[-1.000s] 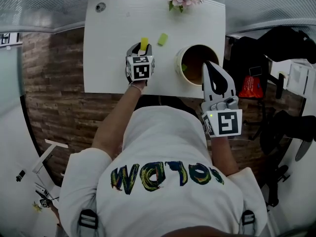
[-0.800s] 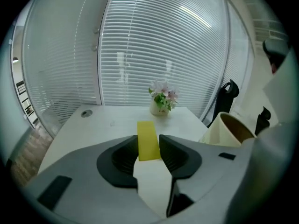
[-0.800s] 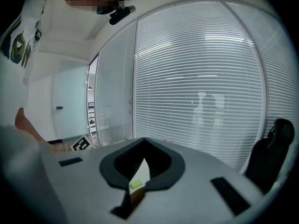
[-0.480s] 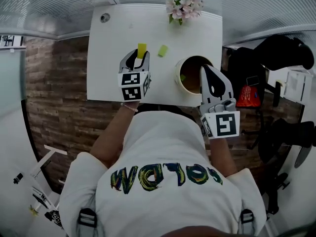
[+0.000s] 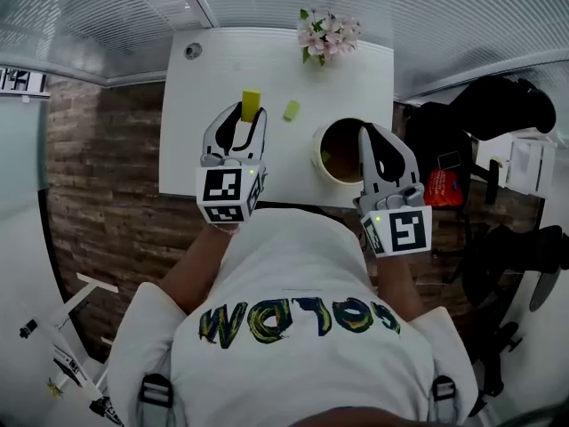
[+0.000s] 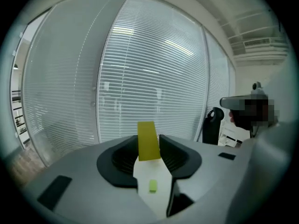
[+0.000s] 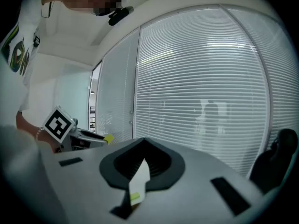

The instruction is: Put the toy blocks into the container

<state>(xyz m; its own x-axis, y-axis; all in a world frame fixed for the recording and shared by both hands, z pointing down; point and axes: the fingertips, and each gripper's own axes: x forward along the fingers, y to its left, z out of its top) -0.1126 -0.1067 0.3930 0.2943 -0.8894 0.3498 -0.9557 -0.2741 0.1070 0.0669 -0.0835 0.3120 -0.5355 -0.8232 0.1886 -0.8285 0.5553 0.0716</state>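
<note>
The left gripper pinches a yellow toy block between its jaws. In the left gripper view the block stands upright between the two dark pads, its long axis running out along the jaws so that its far end pokes past their tips. It is clear of the white counter, which shows only as a pale wedge below the pads.

The coming move turns on the round container. It stands on the counter to the right of the held block and a little nearer the person, its open mouth facing up. The left gripper has to carry the block sideways to the right until it is over that mouth, then part its jaws.

A small green block lies on the counter between the held block and the container, just beyond the container's far-left rim. It shows too through the gap under the left jaws.

The right gripper is at the container's right rim, its jaws pressed together and holding nothing. It is nearer the container, but the left one has the block.
</note>
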